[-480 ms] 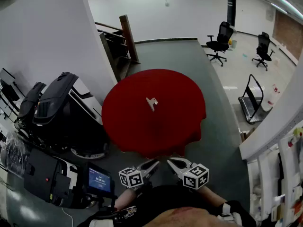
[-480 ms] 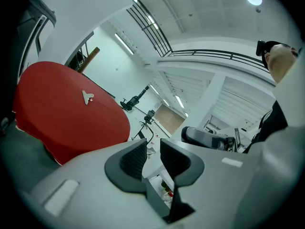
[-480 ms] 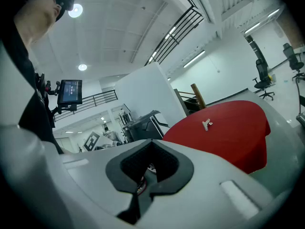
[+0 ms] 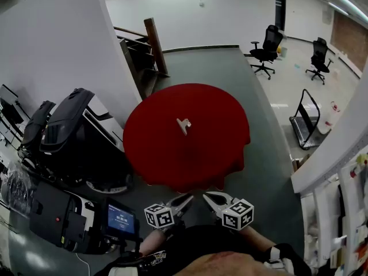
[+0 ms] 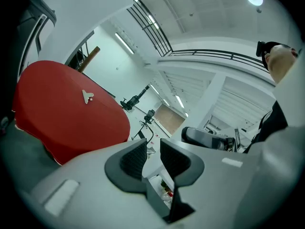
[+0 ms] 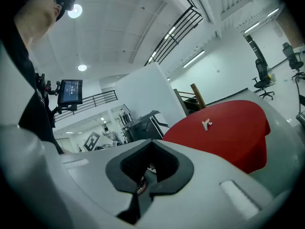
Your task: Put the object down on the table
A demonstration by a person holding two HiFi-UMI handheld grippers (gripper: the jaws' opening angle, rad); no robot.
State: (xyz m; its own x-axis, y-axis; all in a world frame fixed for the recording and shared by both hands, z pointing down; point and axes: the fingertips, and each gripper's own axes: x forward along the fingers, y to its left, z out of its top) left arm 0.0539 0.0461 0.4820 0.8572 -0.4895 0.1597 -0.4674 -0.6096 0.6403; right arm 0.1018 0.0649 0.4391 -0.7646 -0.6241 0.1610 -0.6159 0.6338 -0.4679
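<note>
A round table with a red cloth point(image 4: 207, 148) stands ahead of me. A small pale clip-like object point(image 4: 184, 125) lies near its middle, apart from both grippers. It also shows on the red table point(image 5: 62, 123) as the same object point(image 5: 87, 97) in the left gripper view. In the right gripper view the object point(image 6: 206, 124) lies on the table point(image 6: 233, 137) too. My left gripper point(image 4: 185, 200) hangs low, short of the table's near edge; the left gripper point(image 5: 153, 151) is open with nothing between its pads. Beside it my right gripper point(image 4: 208, 198) is empty; the right gripper point(image 6: 150, 175) is shut.
Black cases and equipment point(image 4: 75, 137) crowd the floor left of the table, with a small lit monitor point(image 4: 121, 218) near my left arm. A wooden stair post point(image 4: 155, 45) rises behind the table. Two office chairs point(image 4: 267, 50) stand far back right, and a metal rack point(image 4: 307, 119) stands at the right.
</note>
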